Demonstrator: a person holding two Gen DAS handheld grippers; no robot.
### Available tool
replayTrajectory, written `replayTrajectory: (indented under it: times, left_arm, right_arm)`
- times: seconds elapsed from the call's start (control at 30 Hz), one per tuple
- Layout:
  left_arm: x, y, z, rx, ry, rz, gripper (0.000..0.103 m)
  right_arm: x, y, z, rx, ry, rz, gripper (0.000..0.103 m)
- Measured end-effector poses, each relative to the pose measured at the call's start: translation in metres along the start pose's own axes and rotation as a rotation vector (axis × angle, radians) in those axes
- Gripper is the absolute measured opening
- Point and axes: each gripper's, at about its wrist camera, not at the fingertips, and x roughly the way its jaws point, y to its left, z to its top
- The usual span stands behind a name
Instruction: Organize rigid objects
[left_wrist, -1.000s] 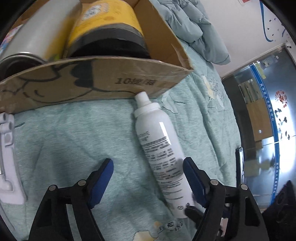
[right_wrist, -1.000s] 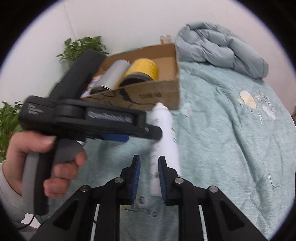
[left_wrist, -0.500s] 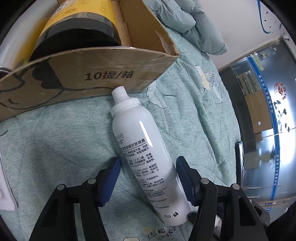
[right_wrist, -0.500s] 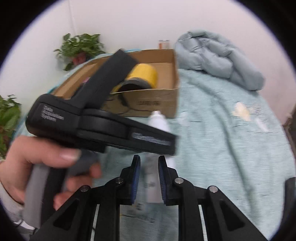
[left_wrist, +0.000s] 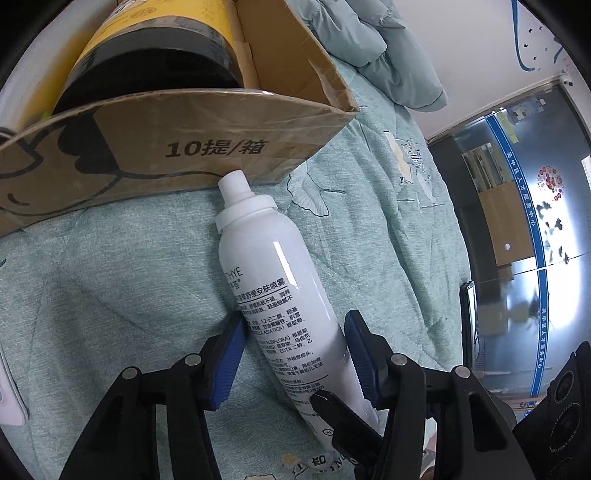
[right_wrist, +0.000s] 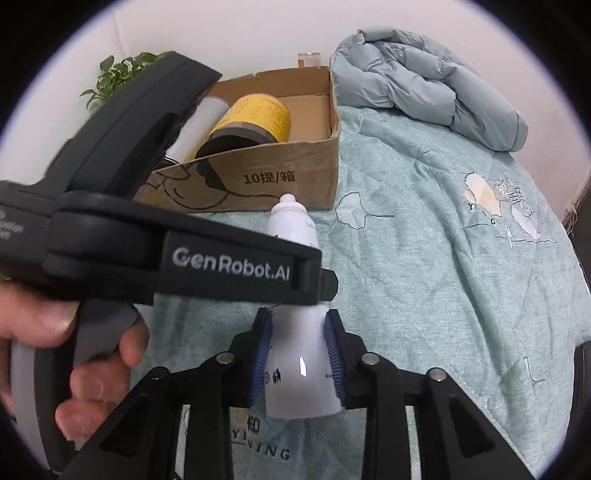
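Observation:
A white spray bottle (left_wrist: 273, 288) lies on the green bedspread, its cap against the cardboard box (left_wrist: 184, 155). My left gripper (left_wrist: 295, 332) straddles the bottle's lower half; its jaws are closing, blue pads (left_wrist: 231, 354) right beside the sides, with no firm press visible. In the right wrist view my right gripper (right_wrist: 298, 321) hovers over the bottle's base (right_wrist: 299, 369); its jaws are opening, and the base shows between them. One of its black fingers (left_wrist: 340, 410) crosses the base. A hand (right_wrist: 74, 350) holds the left gripper's housing (right_wrist: 147, 258).
The box (right_wrist: 258, 177) holds a yellow-labelled can with a black lid (right_wrist: 255, 118) and a pale cylinder (right_wrist: 199, 125). A folded grey-blue duvet (right_wrist: 424, 85) lies behind it, and a plant (right_wrist: 122, 70) stands at the back left. Bare bedspread (right_wrist: 443, 277) stretches to the right.
The left gripper slid over the bottle and its jaws narrowed around it. The right gripper's jaws went from shut to apart, and the bottle's base now shows between them.

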Motion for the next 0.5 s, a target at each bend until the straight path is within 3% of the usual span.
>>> replayTrajectory:
  times: [0.5]
  left_arm:
    - [-0.0029, -0.0029, -0.0088, 0.007, -0.004, -0.013, 0.051]
  right_arm:
    - [0.0004, 0.0016, -0.0015, -0.038, 0.01, -0.029, 0.032]
